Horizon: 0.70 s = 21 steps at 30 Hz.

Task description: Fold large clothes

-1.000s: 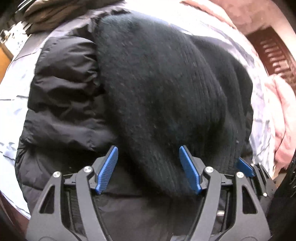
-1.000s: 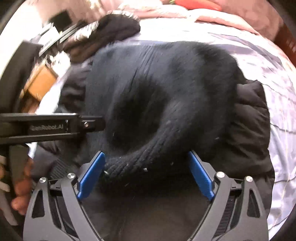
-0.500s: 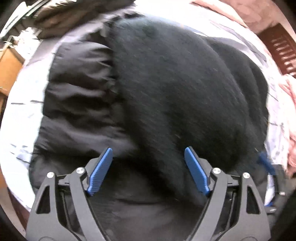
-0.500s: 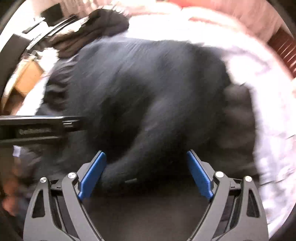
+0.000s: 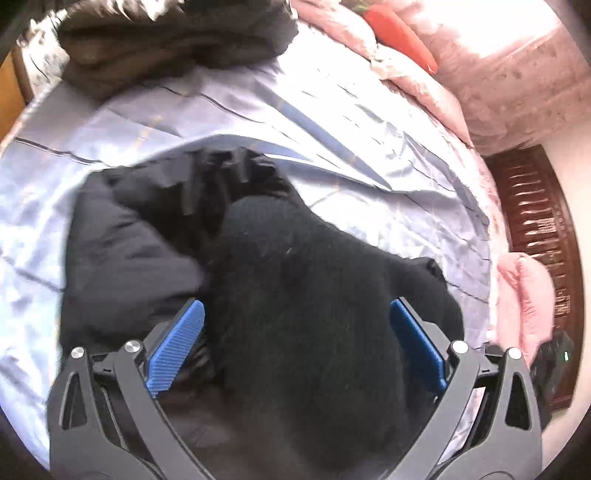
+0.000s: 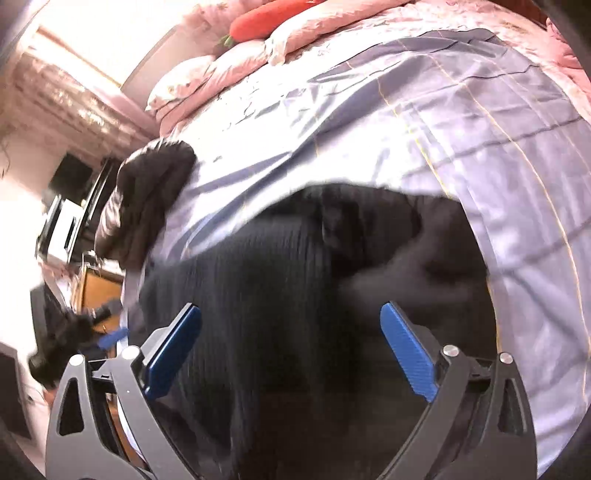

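Nearest, the left gripper (image 5: 295, 343) has its ribbed blue pads (image 5: 173, 350) set wide and still spreading; the black knit sweater (image 5: 303, 295) fills the gap between them, but the pads do not press on it. The right gripper (image 6: 291, 350) is the same: jaws parting, blue pads (image 6: 406, 350) clear of the cloth, with the sweater (image 6: 266, 295) beneath and between them.

The sweater is thick, fuzzy wool with fine ribs running lengthwise, bunched into a long rounded mound. From the left gripper its long axis runs straight ahead, tilting a little leftward to a blunt, rounded far end.

Under it, and out to the left gripper's left, lies a black puffer jacket (image 5: 122, 258), smooth, matte and quilted into soft pillows, crumpled at its far edge.

Both rest on the bed (image 5: 332, 129), whose pale blue, glossy sheet is creased and crossed by thin dark and gold lines.

Farther ahead sits a heap of dark clothes (image 5: 166, 44); beyond it pink, puffy bedding (image 5: 424, 85) and an orange, carrot-shaped plush (image 5: 399, 33)
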Each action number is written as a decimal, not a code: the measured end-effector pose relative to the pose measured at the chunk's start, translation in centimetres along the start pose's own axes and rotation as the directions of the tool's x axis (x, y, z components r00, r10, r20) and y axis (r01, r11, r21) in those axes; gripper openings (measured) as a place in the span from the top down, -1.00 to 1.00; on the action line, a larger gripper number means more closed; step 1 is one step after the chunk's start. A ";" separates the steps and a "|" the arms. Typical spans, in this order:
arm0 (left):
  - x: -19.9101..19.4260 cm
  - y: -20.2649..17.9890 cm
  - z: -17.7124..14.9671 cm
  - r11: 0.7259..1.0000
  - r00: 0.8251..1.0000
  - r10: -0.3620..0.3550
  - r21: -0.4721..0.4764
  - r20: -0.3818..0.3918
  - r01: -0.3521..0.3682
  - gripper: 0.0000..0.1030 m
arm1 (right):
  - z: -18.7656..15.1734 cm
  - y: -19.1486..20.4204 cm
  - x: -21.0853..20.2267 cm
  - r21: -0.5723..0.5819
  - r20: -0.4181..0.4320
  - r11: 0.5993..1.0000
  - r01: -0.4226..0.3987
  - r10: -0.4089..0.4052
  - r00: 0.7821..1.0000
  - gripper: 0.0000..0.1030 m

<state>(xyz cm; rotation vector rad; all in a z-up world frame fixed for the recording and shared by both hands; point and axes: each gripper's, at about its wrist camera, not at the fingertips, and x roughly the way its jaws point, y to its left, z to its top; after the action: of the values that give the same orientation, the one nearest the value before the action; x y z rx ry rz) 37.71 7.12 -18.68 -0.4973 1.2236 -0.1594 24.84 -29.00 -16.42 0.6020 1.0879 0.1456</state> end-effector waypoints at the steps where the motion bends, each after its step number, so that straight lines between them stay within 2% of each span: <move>1: 1.1 0.1 0.6 1.000 0.999 -0.008 -0.002 -0.036 0.008 -0.96 | 1.9 -0.1 1.1 0.013 -0.020 1.000 -0.013 0.013 1.000 -0.92; 4: 3.6 0.5 2.0 1.000 0.995 0.008 -0.015 -0.100 -0.009 -0.96 | 5.6 0.1 4.3 0.066 -0.107 0.996 -0.063 0.070 0.992 -0.92; 5: 4.2 0.5 2.4 0.999 0.994 0.013 -0.029 -0.106 -0.016 -0.96 | 6.9 -0.1 6.2 0.101 -0.167 0.992 -0.076 0.092 0.982 -0.92; 6: 4.8 0.9 2.8 0.999 0.993 0.010 -0.047 -0.114 -0.015 -0.96 | 7.7 -0.2 7.8 0.133 -0.215 0.987 -0.085 0.112 0.970 -0.92; 8: 6.3 1.7 3.7 0.996 0.988 -0.047 -0.078 -0.146 0.035 -0.96 | 8.2 -0.2 10.9 0.188 -0.306 0.978 -0.090 0.145 0.941 -0.92; 10: 7.8 2.4 4.0 0.992 0.984 -0.071 -0.113 -0.161 0.053 -0.96 | 8.0 -0.4 14.4 0.227 -0.409 0.973 -0.043 0.135 0.903 -0.93; 12: 8.8 2.8 4.4 0.988 0.983 -0.075 -0.143 -0.168 0.051 -0.96 | 7.5 -0.1 16.2 0.213 -0.436 0.977 -0.006 0.101 0.894 -0.93; 14: 9.1 2.1 4.0 0.990 0.987 -0.060 -0.139 -0.150 0.039 -0.96 | 7.5 -0.2 16.8 0.223 -0.410 0.975 -0.016 0.109 0.906 -0.94; 15: 9.3 1.6 3.7 0.991 0.988 -0.052 -0.132 -0.143 0.033 -0.96 | 7.5 -0.2 16.7 0.229 -0.396 0.973 -0.025 0.117 0.911 -0.88; 16: 9.5 1.3 3.6 0.991 0.988 -0.044 -0.128 -0.146 0.025 -0.77 | 7.5 -0.2 16.7 0.225 -0.390 0.974 -0.029 0.117 0.913 -0.71; 17: 9.7 1.2 3.5 0.991 0.986 -0.057 -0.125 -0.160 0.037 -0.29 | 7.5 -0.1 16.7 0.201 -0.392 0.979 -0.030 0.108 0.914 -0.56; 18: 9.9 1.1 3.4 0.989 0.981 -0.090 -0.134 -0.174 0.067 0.00 | 7.6 0.0 16.5 0.183 -0.389 0.983 -0.024 0.095 0.916 -0.21; 19: 10.1 1.0 3.3 0.980 0.971 -0.150 -0.159 -0.189 0.120 0.40 | 7.6 0.0 16.2 0.164 -0.385 0.986 -0.015 0.078 0.919 0.07; 20: 9.9 1.3 3.2 0.975 0.967 -0.173 -0.169 -0.189 0.141 0.50 | 7.5 0.0 16.0 0.156 -0.382 0.988 -0.020 0.079 0.921 0.16; 21: 9.5 1.0 3.2 0.978 0.970 -0.167 -0.154 -0.177 0.140 0.55 | 7.5 -0.2 15.5 0.141 -0.367 0.990 -0.026 0.077 0.927 0.29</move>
<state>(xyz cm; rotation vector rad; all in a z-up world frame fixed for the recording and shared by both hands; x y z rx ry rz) 43.80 5.30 -26.51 -0.7134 1.3887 -0.2586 38.56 -25.91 -26.28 0.7429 1.4591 0.2412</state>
